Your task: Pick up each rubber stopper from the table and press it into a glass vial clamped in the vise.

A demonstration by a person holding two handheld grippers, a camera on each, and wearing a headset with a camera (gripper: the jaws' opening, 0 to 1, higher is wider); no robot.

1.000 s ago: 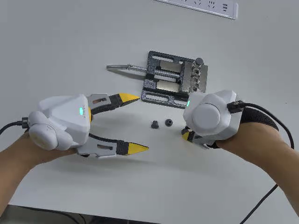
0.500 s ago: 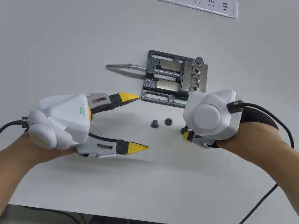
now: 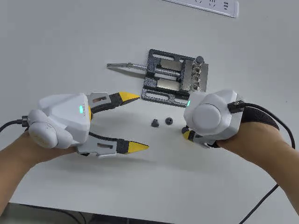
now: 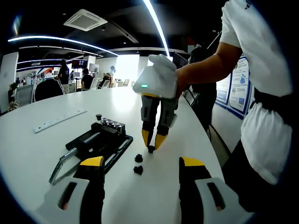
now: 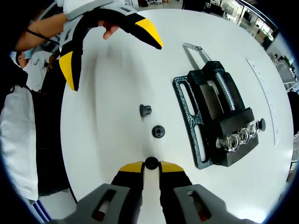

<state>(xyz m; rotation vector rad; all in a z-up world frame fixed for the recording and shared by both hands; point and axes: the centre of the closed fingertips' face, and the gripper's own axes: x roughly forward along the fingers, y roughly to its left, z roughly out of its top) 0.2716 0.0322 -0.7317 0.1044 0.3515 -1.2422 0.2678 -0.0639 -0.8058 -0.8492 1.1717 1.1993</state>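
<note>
The left gripper [image 3: 144,122] is on the near left, its yellow jaws wide apart. Two small dark stoppers [image 3: 154,123] lie side by side on the white table [image 3: 70,46] — just right of it. The right gripper [image 3: 187,135] points down beside them. Farther back sits the vise [image 3: 163,81] — with glass vials [image 3: 196,77] at its right end.

I note a white power strip [image 3: 201,4] lying at the far edge of the white surface [image 3: 70,46]; beyond it, an office (seated people, faint) under a ceiling vent [image 4: 85,19] and long light strips [image 4: 156,23].
</note>
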